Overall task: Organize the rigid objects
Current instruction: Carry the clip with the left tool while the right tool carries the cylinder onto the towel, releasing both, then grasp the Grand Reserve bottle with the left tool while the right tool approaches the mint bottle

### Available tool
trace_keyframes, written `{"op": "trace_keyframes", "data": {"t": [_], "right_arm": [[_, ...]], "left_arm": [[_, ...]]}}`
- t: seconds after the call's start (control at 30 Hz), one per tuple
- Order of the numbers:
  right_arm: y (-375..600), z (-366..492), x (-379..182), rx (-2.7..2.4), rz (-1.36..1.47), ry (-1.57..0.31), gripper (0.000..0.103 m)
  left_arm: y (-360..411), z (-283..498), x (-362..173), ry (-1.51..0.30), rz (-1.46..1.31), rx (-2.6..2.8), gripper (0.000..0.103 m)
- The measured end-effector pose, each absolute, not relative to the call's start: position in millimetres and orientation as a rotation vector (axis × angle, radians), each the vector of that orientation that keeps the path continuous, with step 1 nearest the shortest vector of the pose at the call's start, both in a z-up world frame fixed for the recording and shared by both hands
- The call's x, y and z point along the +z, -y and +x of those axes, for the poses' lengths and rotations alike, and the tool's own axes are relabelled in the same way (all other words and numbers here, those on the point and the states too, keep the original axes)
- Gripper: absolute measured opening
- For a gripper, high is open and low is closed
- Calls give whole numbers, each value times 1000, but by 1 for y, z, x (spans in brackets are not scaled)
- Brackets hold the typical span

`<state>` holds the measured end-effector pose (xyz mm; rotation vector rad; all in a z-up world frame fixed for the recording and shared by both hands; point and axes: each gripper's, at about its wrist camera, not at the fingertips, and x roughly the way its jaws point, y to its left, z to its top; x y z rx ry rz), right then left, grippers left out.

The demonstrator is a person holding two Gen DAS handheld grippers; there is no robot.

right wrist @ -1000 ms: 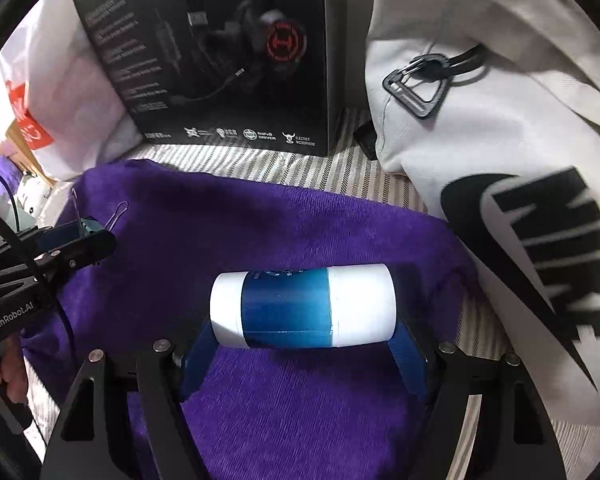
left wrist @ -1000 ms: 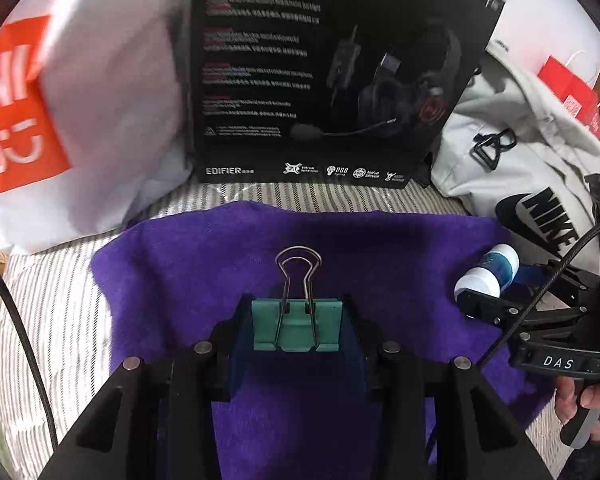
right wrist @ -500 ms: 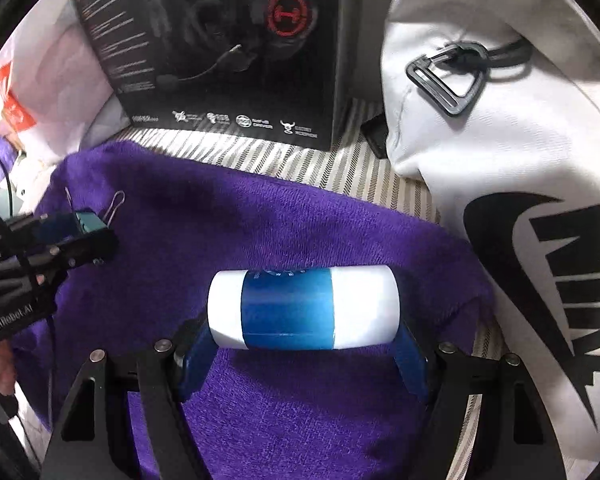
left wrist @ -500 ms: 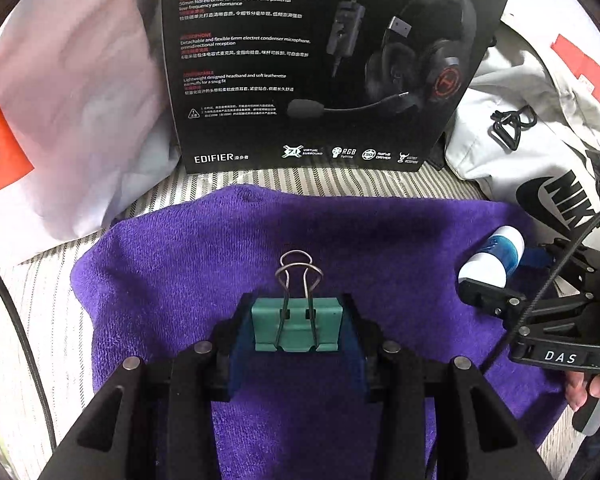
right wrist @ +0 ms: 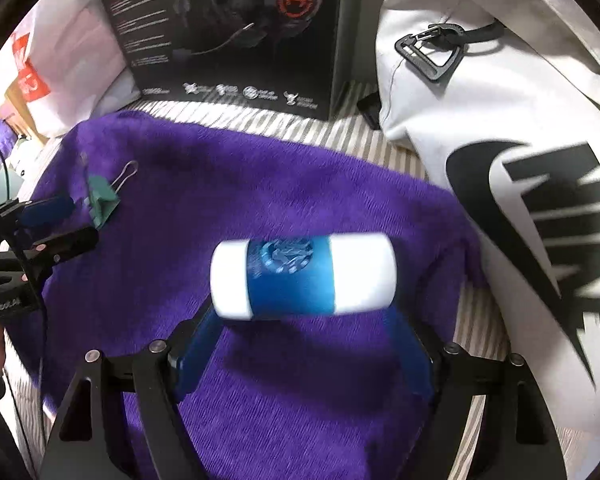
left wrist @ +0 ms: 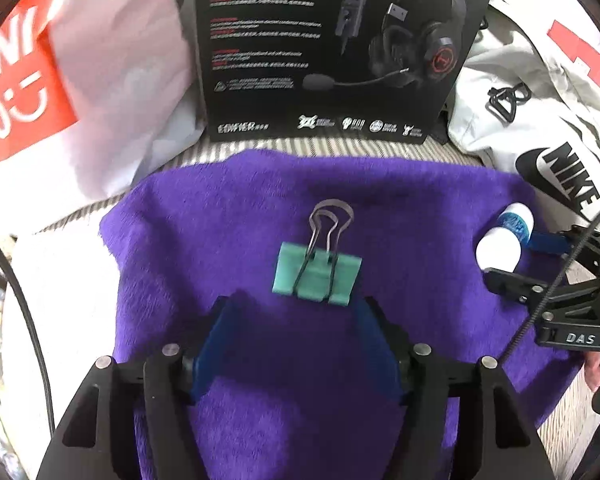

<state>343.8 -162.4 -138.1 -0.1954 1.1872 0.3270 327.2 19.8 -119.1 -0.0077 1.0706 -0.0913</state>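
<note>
Looking along our left gripper (left wrist: 296, 320), spread wide and empty, we see the green binder clip (left wrist: 317, 276) just ahead at twelve o'clock on the purple towel (left wrist: 400, 208), while our right gripper (right wrist: 306, 322) stands open behind the blue-and-white cylinder (right wrist: 303, 276).

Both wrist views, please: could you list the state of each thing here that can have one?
left hand-held gripper: open, holding nothing
green binder clip: released, lying on the purple towel, wire handles pointing away
right hand-held gripper: open
blue and white bottle: on its side across the fingertips, blurred; contact unclear
headset box: upright, closed
white bag: lying slumped beside the towel
</note>
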Motion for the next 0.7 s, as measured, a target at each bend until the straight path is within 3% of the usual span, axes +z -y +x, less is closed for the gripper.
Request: {"op": "trace_keyframes", "data": {"t": [0.4,0.7], "right_arm": [[178,266,-87,294,-99,-1118,80],[210,192,-73,266,-14,-1087,80]], "left_arm": [[-25,242,-68,-978,-50,-102,63],[-13,169,-79,-982,-32,-128,64]]}}
